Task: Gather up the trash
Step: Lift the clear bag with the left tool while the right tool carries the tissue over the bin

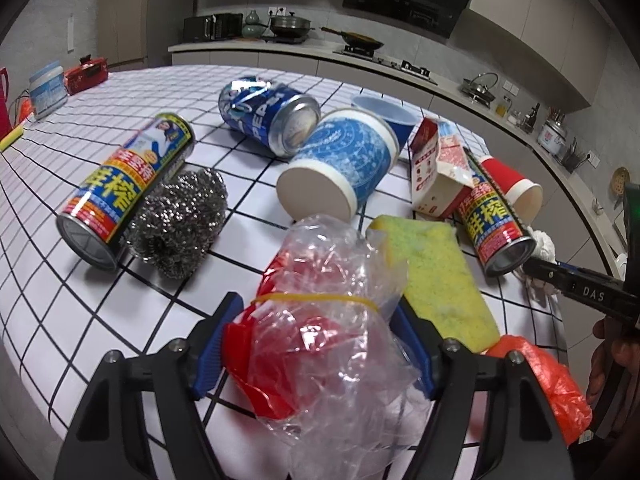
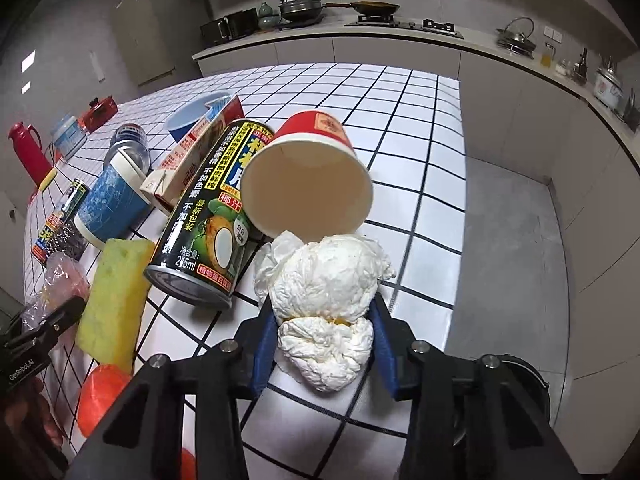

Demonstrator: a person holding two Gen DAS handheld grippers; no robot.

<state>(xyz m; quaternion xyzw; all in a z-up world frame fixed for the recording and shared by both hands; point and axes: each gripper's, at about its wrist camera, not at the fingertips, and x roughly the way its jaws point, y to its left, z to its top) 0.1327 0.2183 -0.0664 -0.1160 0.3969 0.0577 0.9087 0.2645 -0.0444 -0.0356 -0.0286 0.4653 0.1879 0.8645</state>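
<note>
My left gripper (image 1: 316,332) is shut on a crumpled clear plastic bag (image 1: 328,304) with red inside and a yellow rubber band, just above the checked tablecloth (image 1: 80,320). My right gripper (image 2: 324,328) is shut on a white crumpled tissue wad (image 2: 328,292) at the table's right side. The right gripper also shows at the right edge of the left wrist view (image 1: 536,270). A red paper cup (image 2: 308,176) lies on its side just beyond the tissue, next to a black coconut drink can (image 2: 208,216).
A yellow sponge (image 1: 436,280), steel scourer (image 1: 180,220), drink can (image 1: 128,188), Pepsi can (image 1: 268,112), blue paper cup (image 1: 344,164), carton (image 1: 436,168) and orange plastic bag (image 1: 548,384) lie on the table. The table edge and grey floor (image 2: 512,240) are to the right.
</note>
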